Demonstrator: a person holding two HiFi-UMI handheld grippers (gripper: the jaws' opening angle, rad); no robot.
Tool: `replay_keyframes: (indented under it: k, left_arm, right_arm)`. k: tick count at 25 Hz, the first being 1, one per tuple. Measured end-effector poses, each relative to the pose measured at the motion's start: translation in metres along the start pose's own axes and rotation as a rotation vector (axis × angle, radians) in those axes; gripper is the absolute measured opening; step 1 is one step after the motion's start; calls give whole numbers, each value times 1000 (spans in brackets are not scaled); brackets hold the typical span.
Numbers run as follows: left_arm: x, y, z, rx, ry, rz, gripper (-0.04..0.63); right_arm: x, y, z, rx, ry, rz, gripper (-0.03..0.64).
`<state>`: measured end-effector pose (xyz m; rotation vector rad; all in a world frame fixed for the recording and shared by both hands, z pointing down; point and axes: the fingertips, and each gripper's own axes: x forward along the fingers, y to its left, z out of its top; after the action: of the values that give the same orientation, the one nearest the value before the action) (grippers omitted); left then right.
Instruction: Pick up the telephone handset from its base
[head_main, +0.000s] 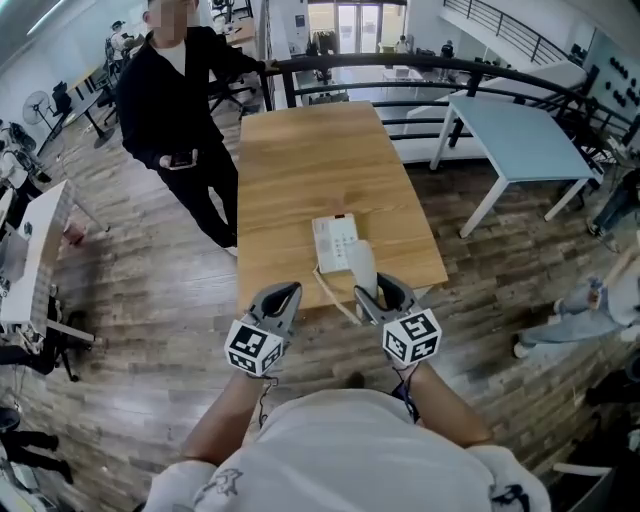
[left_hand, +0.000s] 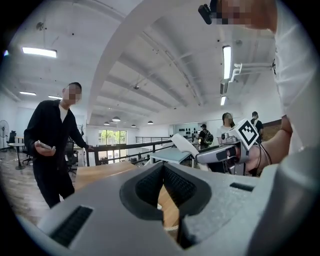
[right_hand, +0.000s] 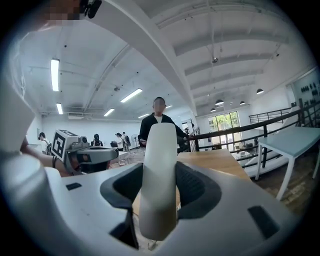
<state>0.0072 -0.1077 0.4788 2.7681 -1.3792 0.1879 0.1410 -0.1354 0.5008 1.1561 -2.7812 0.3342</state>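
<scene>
The white telephone base lies near the front edge of the wooden table. Above that edge, the white handset is lifted off the base, with my right gripper shut on it. In the right gripper view the handset stands upright between the dark pads. A cord hangs from the base toward the handset. My left gripper hovers beside it to the left, shut, with nothing held. From the left gripper view, the handset sticks out of the right gripper.
A person in black stands at the table's far left corner, holding a phone. A light blue table stands to the right. A dark railing runs behind both tables. Chairs and desks line the left side.
</scene>
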Motion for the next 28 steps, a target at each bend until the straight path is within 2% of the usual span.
replay_keyframes:
  k: [15, 28]
  left_arm:
    - [-116, 9, -18, -15, -27, -88, 6]
    - [-165, 18, -29, -26, -42, -136, 6]
  right_arm:
    - [-23, 114, -16, -12, -50, -86, 215]
    - [-32, 168, -23, -28, -89, -129, 216]
